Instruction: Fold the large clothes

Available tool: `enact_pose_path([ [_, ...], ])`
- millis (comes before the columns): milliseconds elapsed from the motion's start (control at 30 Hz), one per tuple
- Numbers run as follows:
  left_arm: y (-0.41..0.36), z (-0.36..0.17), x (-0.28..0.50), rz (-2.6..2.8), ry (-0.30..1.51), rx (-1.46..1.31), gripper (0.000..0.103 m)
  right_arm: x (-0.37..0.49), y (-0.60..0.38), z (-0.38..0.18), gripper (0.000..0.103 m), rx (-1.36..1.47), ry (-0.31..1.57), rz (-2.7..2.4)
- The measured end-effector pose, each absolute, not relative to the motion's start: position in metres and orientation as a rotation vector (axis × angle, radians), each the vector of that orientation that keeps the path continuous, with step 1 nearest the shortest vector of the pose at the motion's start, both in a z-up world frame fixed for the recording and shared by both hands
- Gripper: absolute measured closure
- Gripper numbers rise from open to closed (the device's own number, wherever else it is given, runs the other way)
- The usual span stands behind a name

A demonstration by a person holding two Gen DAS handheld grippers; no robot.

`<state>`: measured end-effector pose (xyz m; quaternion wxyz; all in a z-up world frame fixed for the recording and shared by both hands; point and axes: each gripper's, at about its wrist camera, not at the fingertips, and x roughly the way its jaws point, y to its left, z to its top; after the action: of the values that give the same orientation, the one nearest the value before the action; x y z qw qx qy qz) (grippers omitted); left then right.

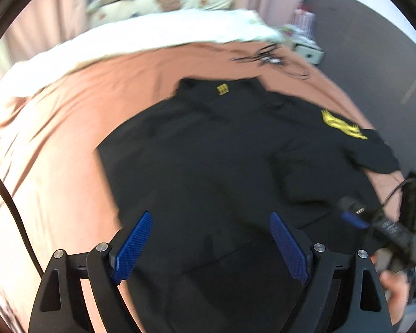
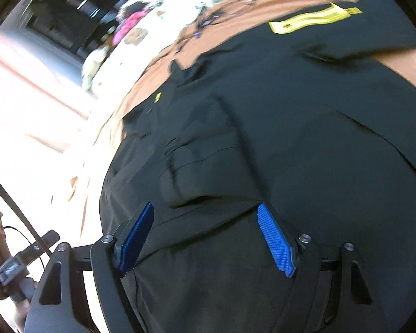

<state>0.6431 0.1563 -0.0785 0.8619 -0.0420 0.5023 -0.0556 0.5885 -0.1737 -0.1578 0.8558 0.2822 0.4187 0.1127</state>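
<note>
A black shirt [image 1: 222, 152] lies spread flat on the bed [image 1: 69, 127], on its salmon-coloured sheet, collar at the far end with a small yellow tag [image 1: 222, 89] and a yellow-printed sleeve [image 1: 344, 127] out to the shirt's right. Its long axis runs from the collar straight back toward both grippers. The left gripper [image 1: 210, 247] hangs over the shirt's near hem, fingers [image 1: 133, 247] spread wide with nothing between them. The right gripper [image 2: 205, 238] sits over the right part of the body, fingers [image 2: 276, 240] also wide and empty; motion blur leaves it unclear whether they touch cloth. Both seem about equally near the hem.
</note>
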Motion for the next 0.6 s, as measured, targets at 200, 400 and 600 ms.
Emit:
enact_pose_path([
  [200,0.213,-0.108,0.607,-0.022,1.094,-0.161,0.015,0.605,-0.149,-0.167,0.027,0.592,0.915,0.348],
  [400,0.228,-0.139,0.59,0.01,1.139,-0.18,0.031,0.631,-0.17,-0.196,0.027,0.805,0.936,0.415],
  [600,0.222,-0.173,0.599,0.017,1.192,-0.146,0.052,0.65,-0.18,-0.214,0.046,0.865,0.955,0.408],
])
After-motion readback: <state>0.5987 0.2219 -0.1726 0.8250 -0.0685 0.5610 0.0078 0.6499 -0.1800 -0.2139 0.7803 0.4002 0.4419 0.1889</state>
